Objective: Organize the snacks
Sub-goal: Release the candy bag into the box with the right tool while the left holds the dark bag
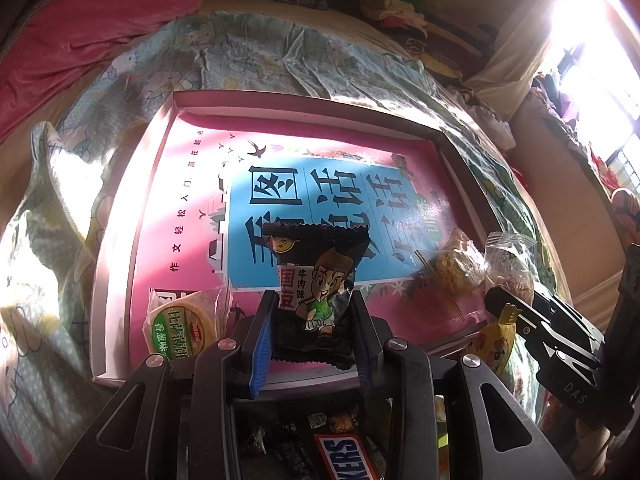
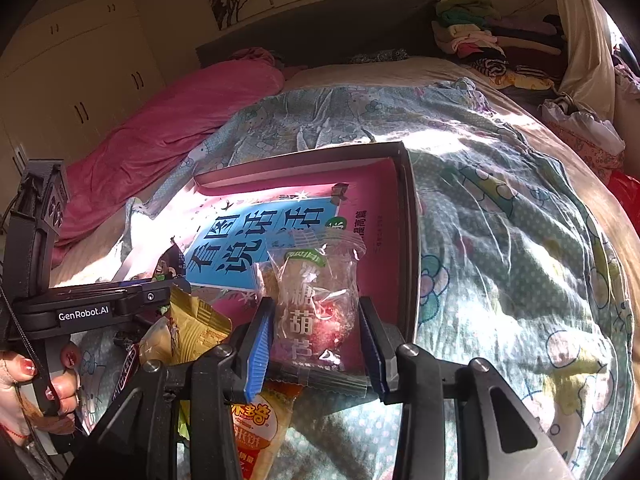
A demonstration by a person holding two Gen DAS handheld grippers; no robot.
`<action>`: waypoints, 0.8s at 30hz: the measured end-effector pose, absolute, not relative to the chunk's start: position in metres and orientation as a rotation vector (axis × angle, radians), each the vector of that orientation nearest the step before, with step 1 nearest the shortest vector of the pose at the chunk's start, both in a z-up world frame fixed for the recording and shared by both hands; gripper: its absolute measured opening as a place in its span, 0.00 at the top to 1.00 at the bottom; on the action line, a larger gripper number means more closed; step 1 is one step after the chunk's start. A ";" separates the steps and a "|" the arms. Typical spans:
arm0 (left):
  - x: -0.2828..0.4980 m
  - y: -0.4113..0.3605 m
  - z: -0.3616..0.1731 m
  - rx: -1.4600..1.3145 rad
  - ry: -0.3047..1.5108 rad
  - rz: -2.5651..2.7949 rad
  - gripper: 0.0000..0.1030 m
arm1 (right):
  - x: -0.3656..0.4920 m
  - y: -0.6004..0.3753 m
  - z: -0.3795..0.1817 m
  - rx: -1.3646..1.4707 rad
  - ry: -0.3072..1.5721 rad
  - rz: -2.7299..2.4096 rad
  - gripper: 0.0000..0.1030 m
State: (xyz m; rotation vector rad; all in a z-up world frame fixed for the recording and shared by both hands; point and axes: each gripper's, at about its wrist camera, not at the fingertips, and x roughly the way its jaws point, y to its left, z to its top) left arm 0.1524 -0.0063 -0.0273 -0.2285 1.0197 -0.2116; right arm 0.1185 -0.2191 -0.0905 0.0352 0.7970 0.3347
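Note:
My left gripper [image 1: 314, 298] is shut on a black snack packet [image 1: 320, 264] with a cartoon boy, held upright over the near edge of the pink box [image 1: 116, 232]. My right gripper [image 2: 316, 312] is shut on a clear packet [image 2: 316, 296] holding a red sweet, above the box's near right corner [image 2: 408, 240]. In the left wrist view the right gripper [image 1: 516, 300] shows at the right with that clear packet [image 1: 508, 260]. From the right wrist camera the left gripper [image 2: 176, 280] and its black packet [image 2: 170, 266] appear at the left. In the box lie a round green-labelled cracker pack [image 1: 180, 328] and a clear pack of brown snack [image 1: 456, 268].
The box sits on a cartoon-print quilt [image 2: 500, 240] on a bed, with a pink blanket [image 2: 168, 120] behind. Loose snacks lie near me outside the box: a yellow packet [image 2: 192, 328], an orange rice-cracker pack [image 2: 256, 432], a Snickers bar [image 1: 344, 456]. A person's hand [image 2: 40, 384] grips the left handle.

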 end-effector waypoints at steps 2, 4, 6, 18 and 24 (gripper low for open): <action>0.153 -0.006 -0.027 -0.226 1.021 -0.211 0.66 | 0.119 -0.219 -0.091 0.041 0.798 0.335 0.60; 0.152 -0.007 -0.027 -0.225 1.023 -0.211 0.66 | 0.119 -0.218 -0.091 0.025 0.791 0.313 0.60; 0.152 -0.007 -0.027 -0.227 1.025 -0.209 0.66 | 0.119 -0.220 -0.091 0.016 0.785 0.294 0.60; 0.153 -0.005 -0.028 -0.241 1.036 -0.205 0.65 | 0.115 -0.225 -0.081 0.010 0.769 0.295 0.56; 0.152 -0.004 -0.029 -0.243 1.042 -0.206 0.65 | 0.105 -0.235 -0.072 0.012 0.764 0.285 0.53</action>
